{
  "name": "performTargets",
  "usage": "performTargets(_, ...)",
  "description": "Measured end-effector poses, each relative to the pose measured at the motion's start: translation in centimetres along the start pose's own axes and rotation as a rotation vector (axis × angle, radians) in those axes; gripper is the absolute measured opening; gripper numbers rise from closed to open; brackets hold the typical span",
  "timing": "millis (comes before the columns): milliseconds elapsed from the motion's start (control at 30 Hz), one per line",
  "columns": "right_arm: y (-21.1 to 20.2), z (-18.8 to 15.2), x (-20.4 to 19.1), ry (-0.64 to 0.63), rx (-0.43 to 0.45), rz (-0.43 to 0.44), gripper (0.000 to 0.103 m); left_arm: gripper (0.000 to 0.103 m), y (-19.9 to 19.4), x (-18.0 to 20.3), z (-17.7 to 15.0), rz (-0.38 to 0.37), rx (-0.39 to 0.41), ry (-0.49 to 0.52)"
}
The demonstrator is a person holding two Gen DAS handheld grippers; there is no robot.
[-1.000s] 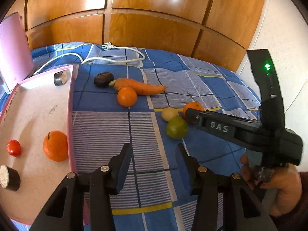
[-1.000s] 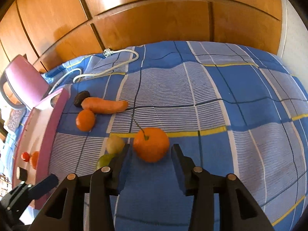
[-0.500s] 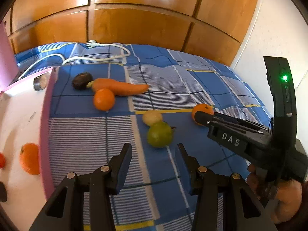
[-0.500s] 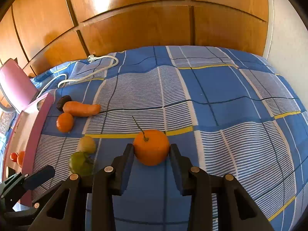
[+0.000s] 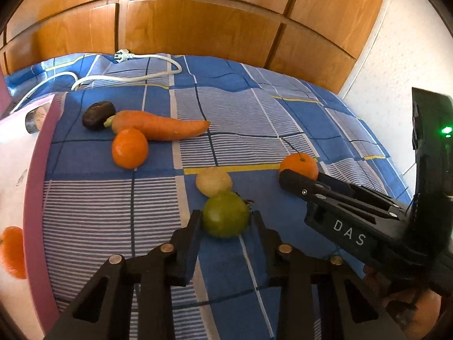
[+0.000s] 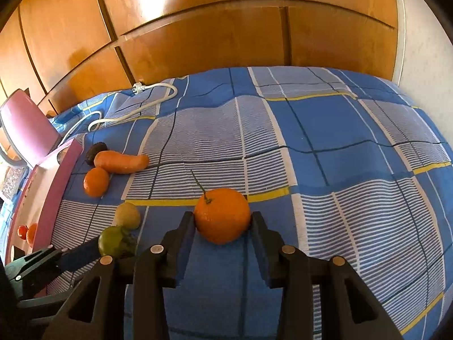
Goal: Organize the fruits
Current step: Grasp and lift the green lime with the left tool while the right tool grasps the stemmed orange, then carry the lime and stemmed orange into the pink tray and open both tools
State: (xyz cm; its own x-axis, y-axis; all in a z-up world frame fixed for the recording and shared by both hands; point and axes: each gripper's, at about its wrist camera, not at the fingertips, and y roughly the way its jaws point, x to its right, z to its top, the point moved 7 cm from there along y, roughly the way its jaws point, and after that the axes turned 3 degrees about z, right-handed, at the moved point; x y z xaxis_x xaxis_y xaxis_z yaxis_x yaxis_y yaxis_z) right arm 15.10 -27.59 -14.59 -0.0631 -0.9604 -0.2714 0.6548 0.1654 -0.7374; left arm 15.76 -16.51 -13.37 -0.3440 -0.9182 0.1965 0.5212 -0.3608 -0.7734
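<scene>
My left gripper [image 5: 226, 221] has its fingers on both sides of a green fruit [image 5: 225, 214] that rests on the blue checked cloth; the fingers touch or nearly touch it. My right gripper [image 6: 222, 221] is shut on a stemmed orange [image 6: 222, 215], also seen in the left wrist view [image 5: 299, 165]. A yellowish fruit [image 5: 213, 180] touches the green one. A second orange [image 5: 129, 148], a carrot [image 5: 160, 125] and a dark fruit [image 5: 98, 114] lie further left. A pink-rimmed tray [image 5: 35, 170] at the left holds another orange [image 5: 12, 250].
A white power cable [image 5: 124, 76] lies at the far edge of the cloth. Wooden cabinet doors [image 5: 198, 25] stand behind it, and a white wall is at the right. A pink chair back [image 6: 25, 124] stands beside the tray. A small red fruit [image 6: 21, 231] lies on the tray.
My left gripper moved right and forward from the tray until its fingers bracket the green fruit. My right gripper moved forward and closed around the stemmed orange.
</scene>
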Motion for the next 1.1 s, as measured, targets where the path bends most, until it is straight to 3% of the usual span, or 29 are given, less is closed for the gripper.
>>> performTargets(400,0.3,0.3,-0.3,-0.016,0.005,-0.013,0.04,0.033,-2.2,-0.8,-0.6,0.071,0.036,-0.019)
performTargets(733,-0.5,-0.6,-0.5,-0.034,-0.01,-0.031,0.039,0.033,-6.2,-2.5,0.0,0.176,0.115,-0.028)
performTargets(1100,-1.8,-2.4,-1.9,-0.063,-0.037,-0.007,0.039,0.033,-10.8,-3.9,0.6,0.229,0.208,-0.06)
